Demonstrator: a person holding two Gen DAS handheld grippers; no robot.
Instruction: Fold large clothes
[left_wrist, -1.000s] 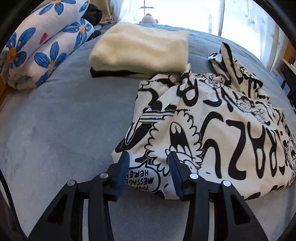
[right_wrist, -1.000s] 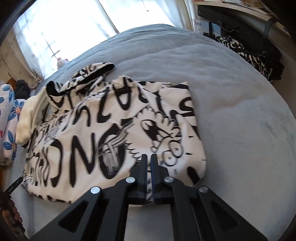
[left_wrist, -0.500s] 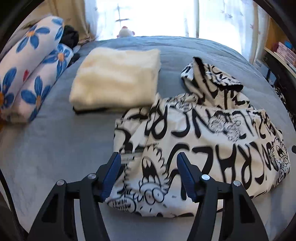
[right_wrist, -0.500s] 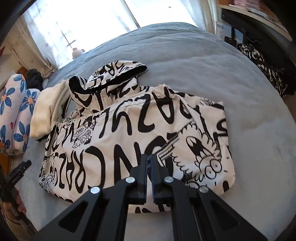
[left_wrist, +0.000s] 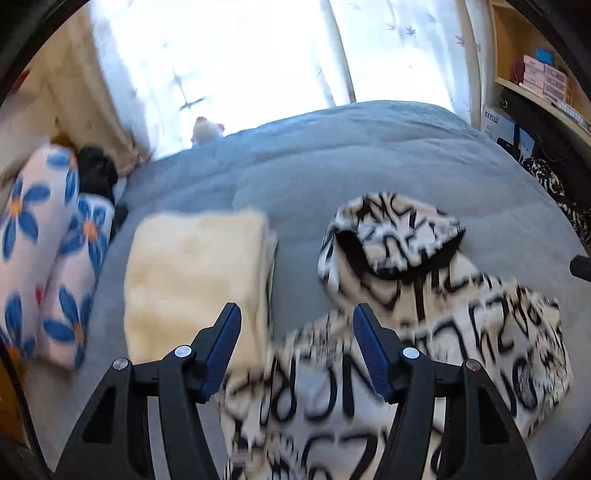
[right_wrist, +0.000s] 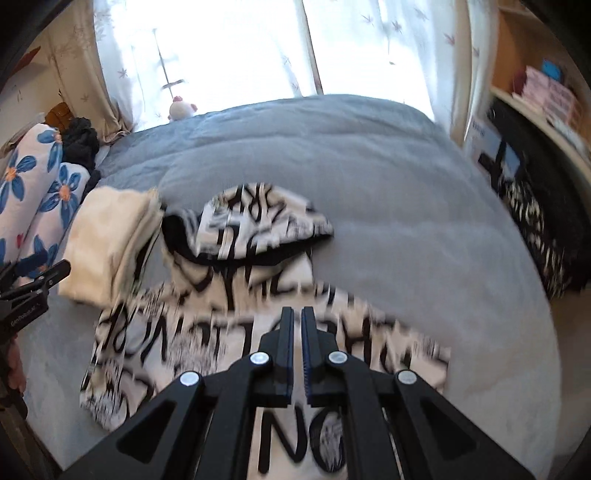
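Grey bedding (left_wrist: 369, 166) lies under everything, and nearest me the printed hoodie (right_wrist: 229, 332) is doubled over on it. Between my left gripper's (left_wrist: 297, 347) parted fingers there is nothing; my right gripper (right_wrist: 297, 350) is clenched empty. Next I would tuck the loose hood (left_wrist: 391, 236) flat, clear of the cream folded garment (left_wrist: 192, 280) beyond

Left tongs (left_wrist: 295, 349) opened, both lifted off hoodie (left_wrist: 424, 332).
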